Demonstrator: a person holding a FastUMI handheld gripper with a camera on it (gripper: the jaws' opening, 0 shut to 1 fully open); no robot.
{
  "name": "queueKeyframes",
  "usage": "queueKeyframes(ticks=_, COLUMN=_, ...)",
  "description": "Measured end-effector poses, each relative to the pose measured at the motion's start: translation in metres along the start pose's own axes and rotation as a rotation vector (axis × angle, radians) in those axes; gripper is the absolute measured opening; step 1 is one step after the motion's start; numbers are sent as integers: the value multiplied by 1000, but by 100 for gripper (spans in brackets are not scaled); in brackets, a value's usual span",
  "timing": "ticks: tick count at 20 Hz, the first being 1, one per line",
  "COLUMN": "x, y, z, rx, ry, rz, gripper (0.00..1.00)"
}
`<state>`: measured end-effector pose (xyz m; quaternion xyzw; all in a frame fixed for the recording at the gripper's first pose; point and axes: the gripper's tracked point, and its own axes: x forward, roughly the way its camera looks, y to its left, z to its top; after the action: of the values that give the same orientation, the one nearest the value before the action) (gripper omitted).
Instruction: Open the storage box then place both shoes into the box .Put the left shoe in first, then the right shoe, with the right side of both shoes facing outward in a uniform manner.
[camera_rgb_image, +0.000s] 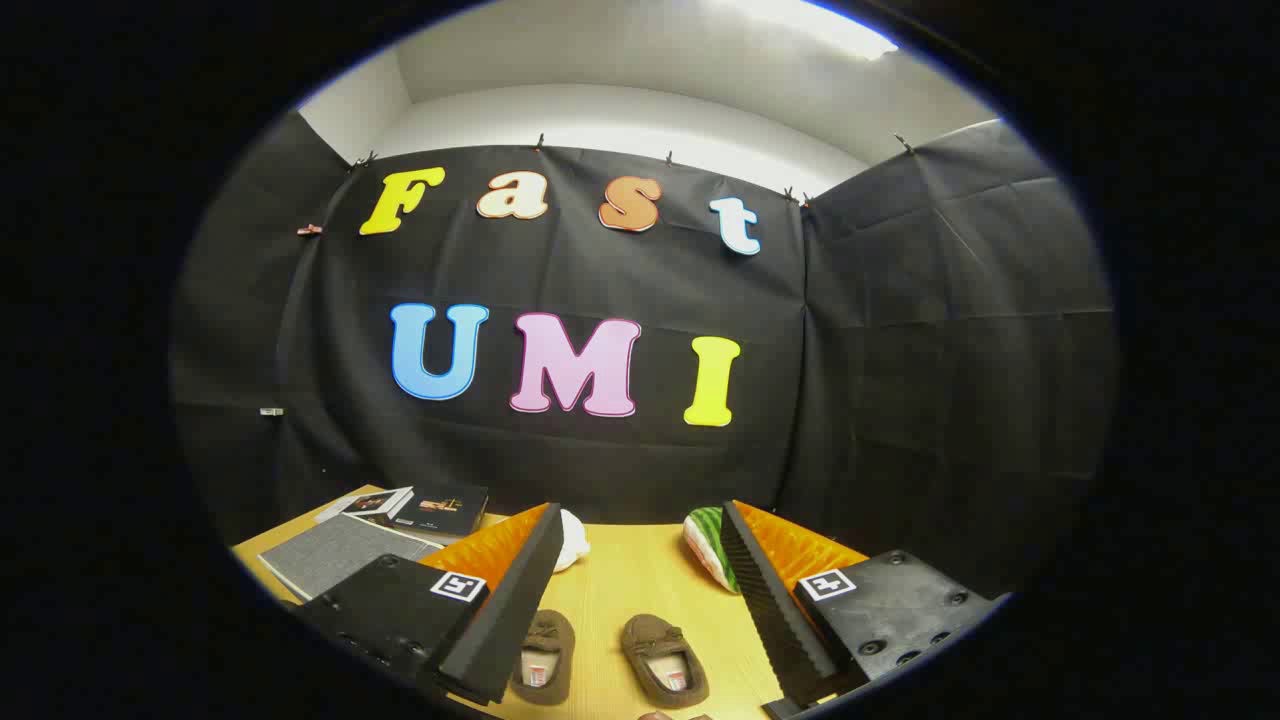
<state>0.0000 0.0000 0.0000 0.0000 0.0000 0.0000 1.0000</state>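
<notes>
your fingers (640, 610) stand wide apart and hold nothing. two brown slippers (665, 660) lie side by side on the table (630, 575) between the fingers, toes pointing ahead; the left-hand one (545, 655) sits just beside the left finger. they look soft and light, so expect the upper to give: pinch the stiffer heel rim or the side wall by the opening. i can't pick out a storage box. beyond the fingertips lie one white thing (572, 540) and one green striped thing (712, 545); past the left finger, books (420, 508).
</notes>
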Motion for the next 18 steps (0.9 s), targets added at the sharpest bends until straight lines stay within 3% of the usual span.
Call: queueKeyframes(ticks=18, x=1, y=0, z=-4, rx=-3, ry=31, rz=13, gripper=97)
